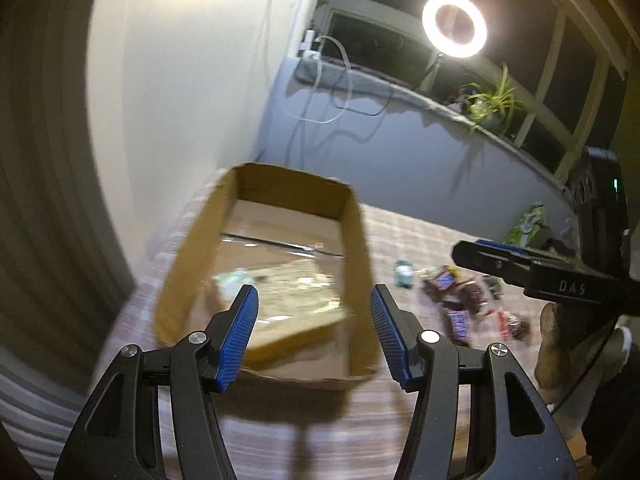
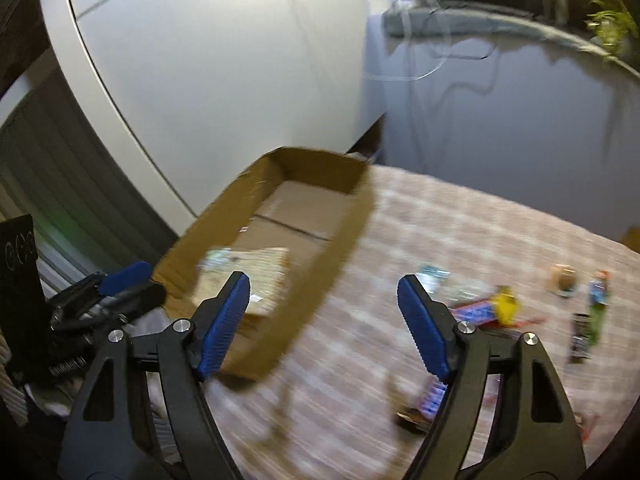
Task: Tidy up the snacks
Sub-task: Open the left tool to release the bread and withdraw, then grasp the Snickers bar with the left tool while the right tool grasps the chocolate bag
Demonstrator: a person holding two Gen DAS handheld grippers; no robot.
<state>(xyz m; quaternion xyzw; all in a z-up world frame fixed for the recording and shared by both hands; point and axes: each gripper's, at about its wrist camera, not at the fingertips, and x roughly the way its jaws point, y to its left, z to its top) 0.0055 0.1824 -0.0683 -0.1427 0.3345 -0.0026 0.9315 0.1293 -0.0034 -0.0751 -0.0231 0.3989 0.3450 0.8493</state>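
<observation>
The left claw (image 1: 314, 300) was held partly open and empty above the near end of an open brown cardboard box (image 1: 362, 240), which stood on a pale checked cloth (image 1: 420, 224) that covered a surface of a kind that could not be told. Just beyond its blue ribbed pads (image 1: 236, 340), on the floor of the box, a flat clear-wrapped pack of pale wafers or biscuits (image 1: 288, 292) lay tilted; blur hid its label. The right claw (image 2: 324, 288) was spread wider, with nothing between its pads, and the right-hand wall of the box was seen through its gap. To the right of this claw a loose scatter of small wrapped snack bars (image 2: 480, 312) lay on the cloth, blue, red and yellow wrappers among them, with a dark bar (image 2: 580, 340) and a green-wrapped piece (image 2: 598, 312) farther right and one blue bar (image 2: 434, 396) close under its right finger. These bars were judged light and slightly crushable, with slick, crinkly film that could slide between pads. A hold across the narrow middle of a bar, clear of the flimsy crimped ends, was judged the most secure, with gentle closing. The box was judged light and easily nudged, so a drop from just above its floor was thought safer than a push.
</observation>
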